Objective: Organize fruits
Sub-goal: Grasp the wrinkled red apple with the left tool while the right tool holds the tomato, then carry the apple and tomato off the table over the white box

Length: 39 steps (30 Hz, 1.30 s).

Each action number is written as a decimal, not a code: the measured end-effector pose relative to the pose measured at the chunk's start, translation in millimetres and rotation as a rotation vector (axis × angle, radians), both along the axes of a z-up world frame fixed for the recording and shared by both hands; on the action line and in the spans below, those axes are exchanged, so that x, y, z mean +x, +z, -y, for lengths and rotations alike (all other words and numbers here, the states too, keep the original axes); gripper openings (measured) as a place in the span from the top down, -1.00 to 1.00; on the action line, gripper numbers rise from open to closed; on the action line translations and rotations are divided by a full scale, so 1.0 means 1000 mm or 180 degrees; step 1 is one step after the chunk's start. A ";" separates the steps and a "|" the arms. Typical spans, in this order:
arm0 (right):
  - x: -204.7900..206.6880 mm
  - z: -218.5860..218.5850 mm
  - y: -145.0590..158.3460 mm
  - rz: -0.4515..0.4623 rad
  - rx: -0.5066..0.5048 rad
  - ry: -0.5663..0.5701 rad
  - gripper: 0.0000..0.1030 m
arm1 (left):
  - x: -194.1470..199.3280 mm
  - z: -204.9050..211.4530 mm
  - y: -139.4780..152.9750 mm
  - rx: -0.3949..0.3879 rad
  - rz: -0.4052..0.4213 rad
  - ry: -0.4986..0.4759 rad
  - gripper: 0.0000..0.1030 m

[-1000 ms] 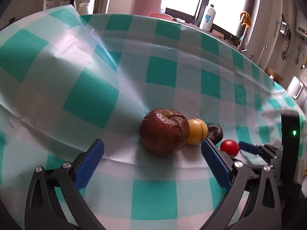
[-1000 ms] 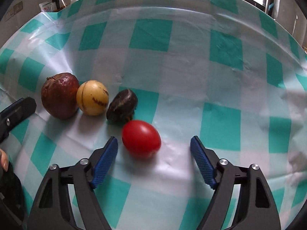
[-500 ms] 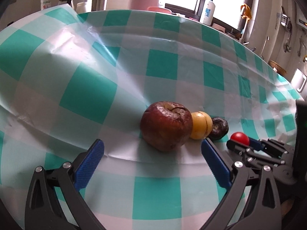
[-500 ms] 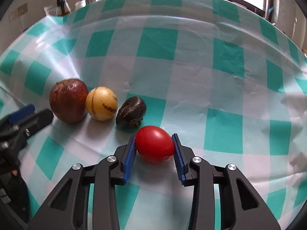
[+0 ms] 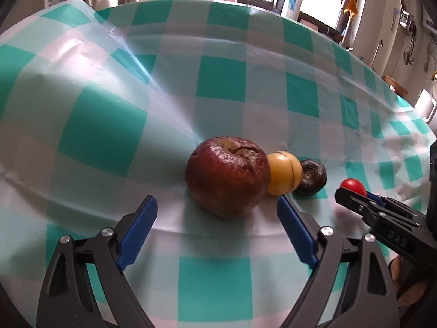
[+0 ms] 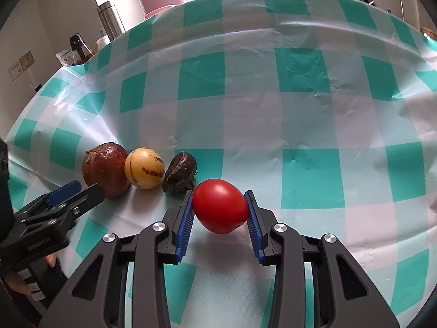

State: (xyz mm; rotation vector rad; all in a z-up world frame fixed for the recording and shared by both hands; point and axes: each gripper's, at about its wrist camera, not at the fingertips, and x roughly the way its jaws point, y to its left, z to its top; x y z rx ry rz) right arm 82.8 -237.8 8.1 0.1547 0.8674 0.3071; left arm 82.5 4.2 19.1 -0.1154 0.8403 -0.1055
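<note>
Between my right gripper's [image 6: 220, 213] blue pads sits the smooth red tomato [image 6: 218, 205], clamped; my left gripper's [image 5: 217, 213] jaws, just narrowing, angle down apart, straddling the wrinkled brown apple [image 5: 226, 175].

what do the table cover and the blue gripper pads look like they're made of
Table cover: looks like thin plastic or vinyl sheet, glossy; it throws glare streaks and holds sharp creases and puckers.
Blue pads on the right gripper: probably moulded plastic or rubber, matte, with fine ribs along the faces that press the red tomato.
</note>
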 end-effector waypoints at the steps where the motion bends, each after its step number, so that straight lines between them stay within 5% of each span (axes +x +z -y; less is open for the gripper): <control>1: 0.004 -0.004 -0.001 0.0001 0.0012 0.0014 0.28 | 0.004 0.002 -0.001 0.0042 -0.0016 -0.0009 -0.73; 6: 0.008 -0.012 -0.002 -0.0001 0.0030 0.0045 0.28 | 0.030 0.019 -0.005 0.0287 -0.0111 -0.0064 -0.76; 14: 0.008 -0.012 -0.004 -0.0017 0.0046 0.0057 0.28 | 0.041 0.021 -0.001 0.0170 -0.0050 -0.0174 -0.81; 21: 0.008 -0.012 -0.005 -0.0023 0.0041 0.0059 0.27 | 0.032 0.007 -0.006 0.0028 -0.0184 -0.0176 -0.51; 27: 0.009 -0.014 -0.006 -0.0034 0.0015 0.0069 0.27 | 0.035 0.022 -0.014 0.0445 -0.0168 -0.0231 -0.49; 31: 0.010 -0.016 -0.006 -0.0049 0.0009 0.0077 0.27 | 0.046 0.018 -0.016 0.0290 -0.0177 -0.0200 -0.47; 35: 0.011 -0.017 -0.006 -0.0059 0.0021 0.0079 0.27 | 0.049 0.024 -0.017 0.0397 -0.0094 -0.0212 -0.30; 39: 0.014 -0.010 -0.008 -0.0106 0.0291 0.0096 0.27 | 0.051 0.018 -0.016 0.0242 -0.0071 -0.0181 -0.30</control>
